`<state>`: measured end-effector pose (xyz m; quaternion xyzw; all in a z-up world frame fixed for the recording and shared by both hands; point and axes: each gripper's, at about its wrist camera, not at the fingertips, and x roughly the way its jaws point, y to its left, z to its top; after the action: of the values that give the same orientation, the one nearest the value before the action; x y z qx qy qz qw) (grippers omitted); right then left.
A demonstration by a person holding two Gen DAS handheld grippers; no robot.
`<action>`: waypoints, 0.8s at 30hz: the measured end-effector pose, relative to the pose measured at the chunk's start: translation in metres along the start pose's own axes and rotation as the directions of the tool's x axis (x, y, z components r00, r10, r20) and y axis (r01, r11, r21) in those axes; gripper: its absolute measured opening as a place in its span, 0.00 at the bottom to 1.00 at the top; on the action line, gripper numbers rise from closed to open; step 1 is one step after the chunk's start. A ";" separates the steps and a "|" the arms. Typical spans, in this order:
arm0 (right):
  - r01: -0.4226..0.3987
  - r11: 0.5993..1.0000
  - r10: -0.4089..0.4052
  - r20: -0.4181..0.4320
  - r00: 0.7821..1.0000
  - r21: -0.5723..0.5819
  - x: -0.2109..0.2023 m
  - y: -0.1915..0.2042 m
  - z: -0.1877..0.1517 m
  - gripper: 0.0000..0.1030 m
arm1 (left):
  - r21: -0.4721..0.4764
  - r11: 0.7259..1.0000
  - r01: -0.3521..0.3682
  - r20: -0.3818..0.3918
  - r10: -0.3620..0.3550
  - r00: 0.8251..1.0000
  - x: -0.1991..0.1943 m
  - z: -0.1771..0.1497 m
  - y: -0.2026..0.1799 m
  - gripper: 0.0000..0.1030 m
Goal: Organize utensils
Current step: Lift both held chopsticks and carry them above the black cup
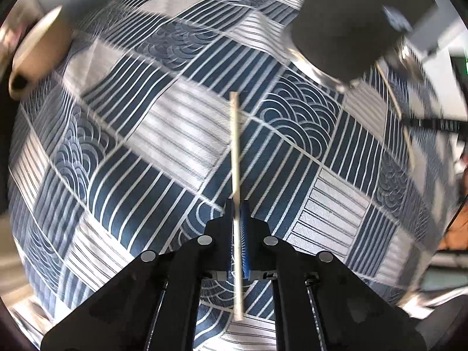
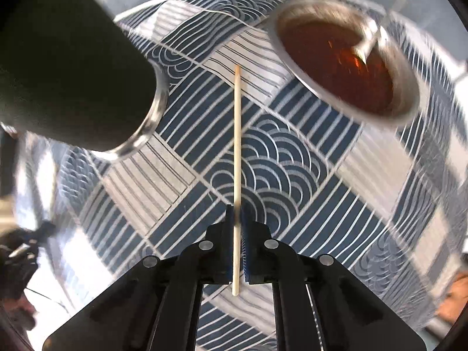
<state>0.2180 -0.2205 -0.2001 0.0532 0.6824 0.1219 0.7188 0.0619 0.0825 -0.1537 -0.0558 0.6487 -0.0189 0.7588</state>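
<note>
Left tongs [image 1: 237, 204] clamped on a pale wooden chopstick [image 1: 235, 146], stick pointing away over the blue-and-white patterned bench cloth [image 1: 146, 146]. Dark cylinder [image 1: 345, 23] upper right, beige cup [image 1: 38, 52] upper left, blurred.

Right tongs [image 2: 237, 210] likewise pinch a second chopstick [image 2: 237, 134] above the cloth. Dark cylinder [image 2: 73, 67] at left; metal-rimmed bowl [image 2: 336, 67] upper right.

Home dining table: blue-white wave-pattern tablecloth [image 2: 272, 158], metal bowl [image 2: 345, 67] of brown liquid, dark cup [image 2: 76, 67], chopstick [image 2: 237, 146].
</note>
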 end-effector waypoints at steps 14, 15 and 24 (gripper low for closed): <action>-0.591 0.788 0.587 0.078 0.806 0.173 -0.042 -0.029 -0.064 0.05 | -0.045 0.980 0.194 0.000 -0.194 0.981 -0.054 0.016 -0.004 0.05; -0.607 0.777 0.601 0.089 0.794 0.165 -0.047 -0.028 -0.066 0.05 | -0.035 0.977 0.211 0.016 -0.211 0.977 -0.062 0.014 -0.010 0.05; -0.697 0.716 0.687 0.136 0.714 0.045 -0.113 -0.025 -0.052 0.05 | 0.114 0.979 0.171 0.086 -0.182 0.980 -0.096 0.043 -0.076 0.05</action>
<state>0.1644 -0.2776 -0.1003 0.3446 0.5774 0.3470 0.6538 0.0921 0.0190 -0.0447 -0.0736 0.6022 -0.1180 0.7861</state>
